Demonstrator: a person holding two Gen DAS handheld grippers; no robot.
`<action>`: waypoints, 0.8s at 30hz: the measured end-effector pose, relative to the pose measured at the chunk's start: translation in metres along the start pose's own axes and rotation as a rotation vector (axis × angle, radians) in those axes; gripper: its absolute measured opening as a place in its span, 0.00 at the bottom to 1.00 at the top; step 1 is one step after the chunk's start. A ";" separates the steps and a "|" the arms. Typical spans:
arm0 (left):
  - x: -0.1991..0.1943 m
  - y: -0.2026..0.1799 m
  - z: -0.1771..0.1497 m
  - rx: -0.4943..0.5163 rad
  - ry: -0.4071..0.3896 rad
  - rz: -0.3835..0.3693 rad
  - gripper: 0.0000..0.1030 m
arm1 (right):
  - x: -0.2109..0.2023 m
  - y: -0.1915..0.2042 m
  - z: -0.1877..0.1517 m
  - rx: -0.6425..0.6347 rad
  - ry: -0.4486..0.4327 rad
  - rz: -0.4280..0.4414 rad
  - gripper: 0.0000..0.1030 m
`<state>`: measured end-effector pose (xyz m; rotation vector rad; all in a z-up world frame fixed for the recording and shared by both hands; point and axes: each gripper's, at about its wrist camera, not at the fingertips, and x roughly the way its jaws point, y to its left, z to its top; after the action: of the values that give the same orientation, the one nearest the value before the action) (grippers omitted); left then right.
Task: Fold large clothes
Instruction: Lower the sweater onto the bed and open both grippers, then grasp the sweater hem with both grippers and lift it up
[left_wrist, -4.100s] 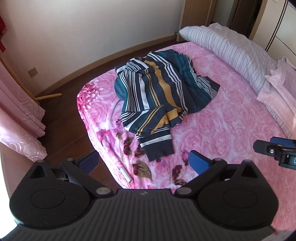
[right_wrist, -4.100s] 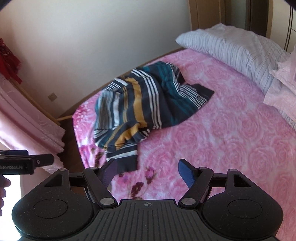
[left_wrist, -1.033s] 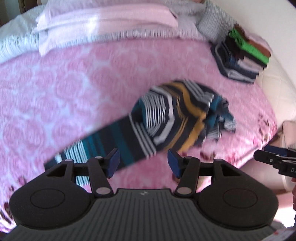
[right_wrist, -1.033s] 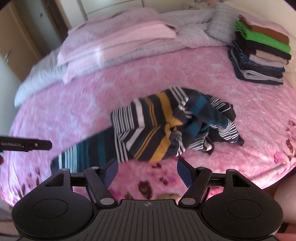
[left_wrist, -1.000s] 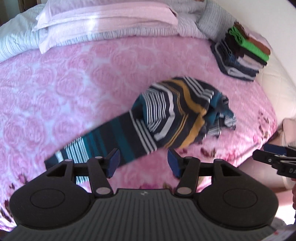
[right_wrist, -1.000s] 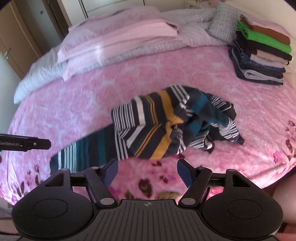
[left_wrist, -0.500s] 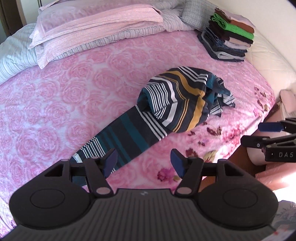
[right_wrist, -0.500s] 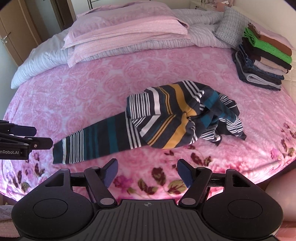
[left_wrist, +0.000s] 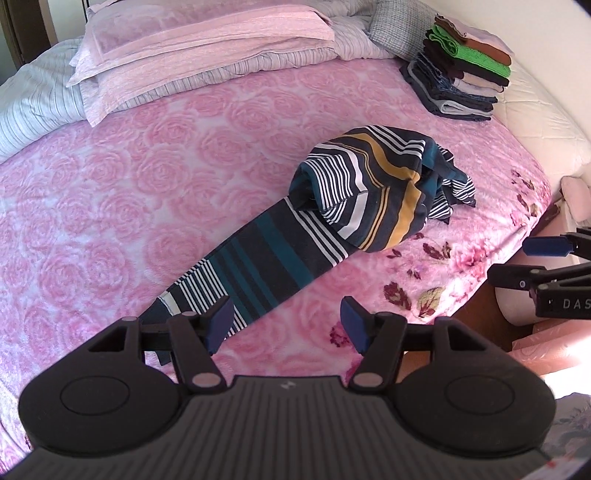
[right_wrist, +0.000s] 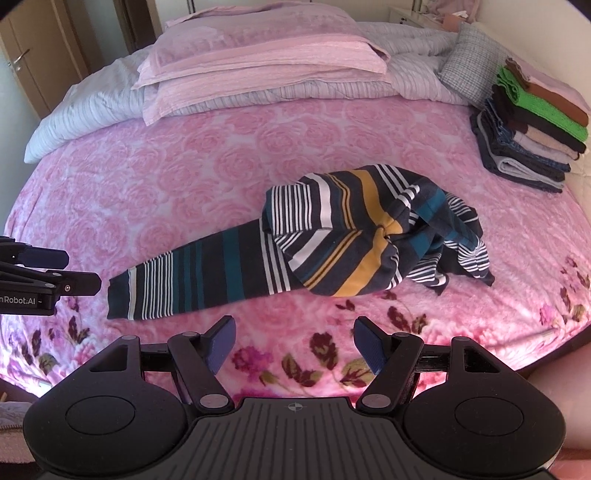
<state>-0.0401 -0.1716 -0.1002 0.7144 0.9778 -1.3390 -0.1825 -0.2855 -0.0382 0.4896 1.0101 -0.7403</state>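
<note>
The left wrist view shows the dark striped long-sleeved sweater (left_wrist: 373, 192) lying bunched on the pink rose-patterned blanket (left_wrist: 129, 192), with one sleeve stretched out toward the near edge. A second ago this view was blurred and the bed sat differently; now both views are sharp and face the bed squarely. The left gripper (left_wrist: 286, 321) has just been opening its jaws and nothing is between them. The right gripper (right_wrist: 291, 345) is also released and empty. I judge that folding has not started; the sweater must first be spread flat. I count one sweater, two grippers, one stack of folded clothes (right_wrist: 532, 129), and one grey checked cushion (right_wrist: 469, 62).
</note>
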 end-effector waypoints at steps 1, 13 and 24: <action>0.000 0.000 0.000 -0.004 0.001 0.002 0.58 | 0.001 -0.001 0.001 -0.007 0.001 0.004 0.66; 0.036 -0.002 -0.003 -0.168 0.036 0.091 0.58 | 0.054 -0.057 0.024 -0.195 0.016 0.081 0.66; 0.099 -0.026 -0.019 -0.516 0.080 0.258 0.58 | 0.141 -0.121 0.032 -0.681 0.030 0.208 0.66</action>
<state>-0.0726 -0.2038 -0.1938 0.4779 1.1893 -0.7898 -0.2082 -0.4333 -0.1528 0.0096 1.1458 -0.1748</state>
